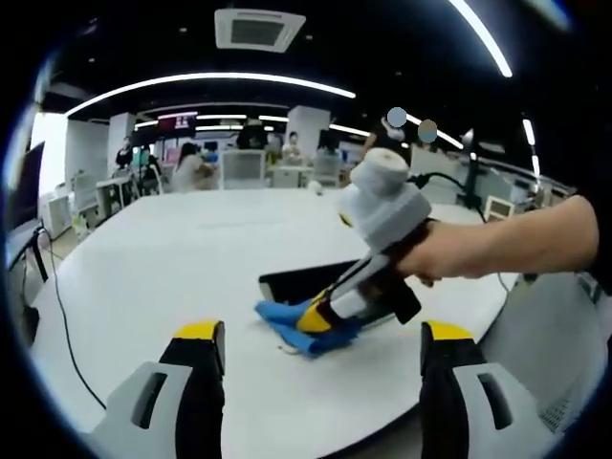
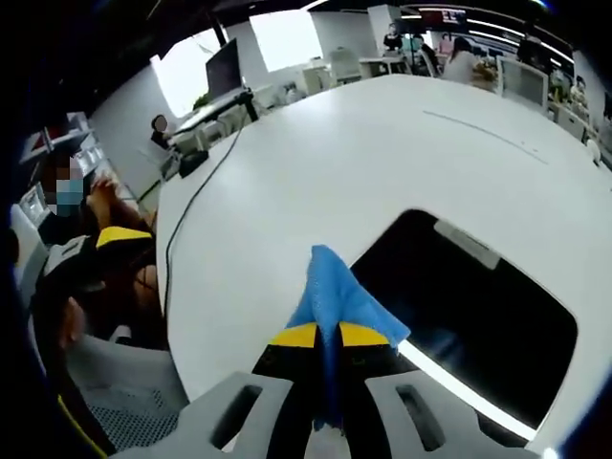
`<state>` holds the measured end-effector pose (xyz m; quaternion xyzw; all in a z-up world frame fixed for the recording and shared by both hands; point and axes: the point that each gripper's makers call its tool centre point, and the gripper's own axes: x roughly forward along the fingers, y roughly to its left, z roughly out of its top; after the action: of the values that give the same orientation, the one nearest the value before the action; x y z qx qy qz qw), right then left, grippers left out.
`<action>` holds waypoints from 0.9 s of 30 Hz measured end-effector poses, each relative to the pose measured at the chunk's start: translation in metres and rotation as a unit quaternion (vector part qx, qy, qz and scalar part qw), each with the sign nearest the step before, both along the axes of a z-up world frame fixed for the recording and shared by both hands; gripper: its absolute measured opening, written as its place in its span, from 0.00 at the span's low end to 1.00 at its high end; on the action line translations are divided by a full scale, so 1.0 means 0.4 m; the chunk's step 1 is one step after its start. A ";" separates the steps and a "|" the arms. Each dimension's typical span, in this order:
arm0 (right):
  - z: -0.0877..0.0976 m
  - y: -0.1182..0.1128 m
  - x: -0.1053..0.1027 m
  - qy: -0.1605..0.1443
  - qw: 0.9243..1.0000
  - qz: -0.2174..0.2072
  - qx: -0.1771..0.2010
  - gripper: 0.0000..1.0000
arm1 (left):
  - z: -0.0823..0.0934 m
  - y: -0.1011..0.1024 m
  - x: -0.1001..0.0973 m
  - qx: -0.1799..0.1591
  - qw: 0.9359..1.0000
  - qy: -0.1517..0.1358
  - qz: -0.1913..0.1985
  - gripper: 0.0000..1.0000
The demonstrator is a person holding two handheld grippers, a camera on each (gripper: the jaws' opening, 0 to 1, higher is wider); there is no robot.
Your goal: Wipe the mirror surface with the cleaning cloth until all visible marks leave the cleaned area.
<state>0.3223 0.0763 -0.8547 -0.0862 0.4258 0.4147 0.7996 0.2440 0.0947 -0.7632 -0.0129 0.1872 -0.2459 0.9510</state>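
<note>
While the mirror's [image 2: 469, 306] marks are indiscernible, right jaws pinching cloth [image 2: 339, 296], left jaws agape.

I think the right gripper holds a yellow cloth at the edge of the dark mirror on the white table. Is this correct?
Not quite: the cloth is blue, not yellow; the yellow belongs to the jaw tips. The right gripper view shows the right gripper shut on it at the edge of the dark mirror on the white table.

Open office – white table [image 1: 182, 249], ceiling light strips [image 1: 206, 80]
</note>
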 end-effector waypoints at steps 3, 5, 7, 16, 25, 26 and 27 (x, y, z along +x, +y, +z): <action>0.001 0.003 -0.002 -0.001 1.000 -0.006 -0.001 0.01 | 0.001 0.001 0.000 -0.003 1.000 -0.001 0.000 0.84; 0.000 0.002 0.000 -0.005 1.000 -0.015 0.002 0.01 | 0.003 0.005 0.001 -0.007 1.000 -0.002 0.004 0.84; -0.001 0.002 0.003 -0.005 1.000 -0.025 0.008 0.01 | 0.002 0.002 0.001 -0.005 1.000 -0.002 0.000 0.84; 0.001 0.004 0.004 -0.049 0.999 -0.011 -0.004 0.01 | 0.001 0.000 -0.001 -0.005 1.000 0.001 -0.003 0.83; -0.007 0.001 0.029 -0.061 0.998 -0.006 -0.007 0.01 | 0.007 0.008 0.004 -0.012 1.000 -0.005 0.006 0.83; -0.007 0.002 0.031 -0.060 0.998 -0.010 -0.007 0.01 | 0.008 0.009 0.004 -0.013 1.000 -0.006 0.007 0.83; -0.008 0.002 0.033 -0.061 0.998 -0.009 -0.007 0.01 | 0.008 0.009 0.005 -0.014 1.000 -0.006 0.008 0.83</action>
<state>0.3356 0.0772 -0.8579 -0.1129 0.3799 0.3982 0.8273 0.2460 0.0984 -0.7601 -0.0260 0.1782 -0.2405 0.9538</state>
